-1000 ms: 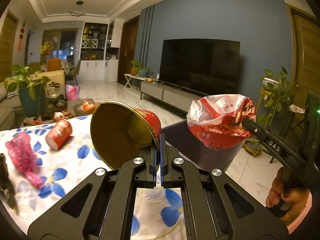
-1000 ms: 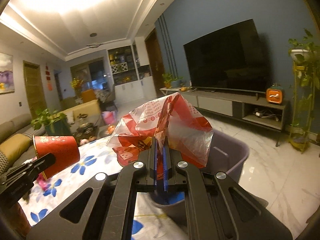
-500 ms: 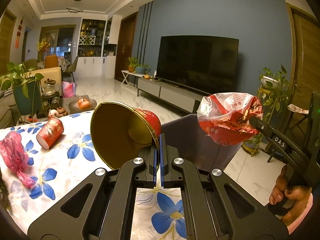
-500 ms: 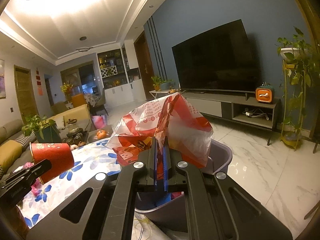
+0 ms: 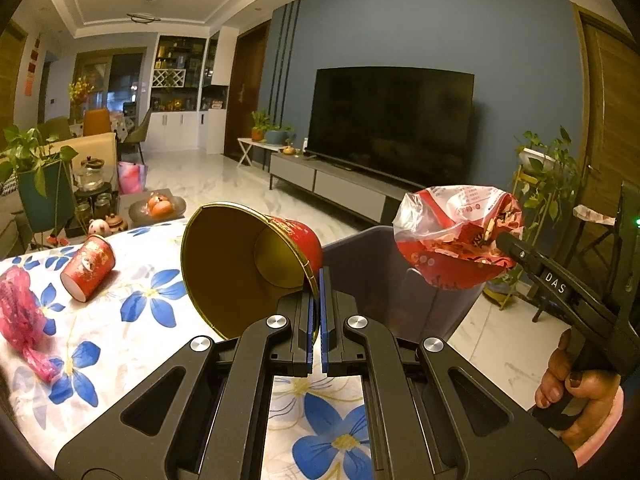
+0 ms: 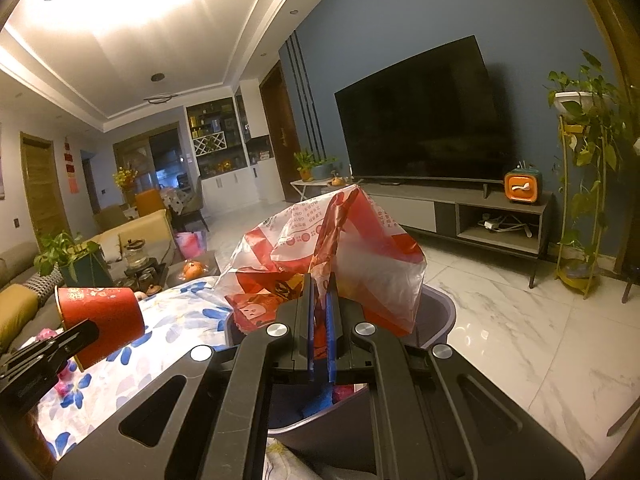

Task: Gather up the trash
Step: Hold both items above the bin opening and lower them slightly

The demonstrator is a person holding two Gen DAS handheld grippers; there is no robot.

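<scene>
Two grips: left gripper fingers pinch the red cup rim; right gripper fingers pinch the plastic bag above the bin.

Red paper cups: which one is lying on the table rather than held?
The smaller red paper cup lies on its side on the flowered tablecloth; the other cup is pinched by its rim in the left claw.

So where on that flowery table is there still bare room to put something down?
The tablecloth lies bare between the fallen red cup and the left gripper, and again just below that gripper. The far left is crowded by a pink bag; the right edge meets the grey bin.
</scene>
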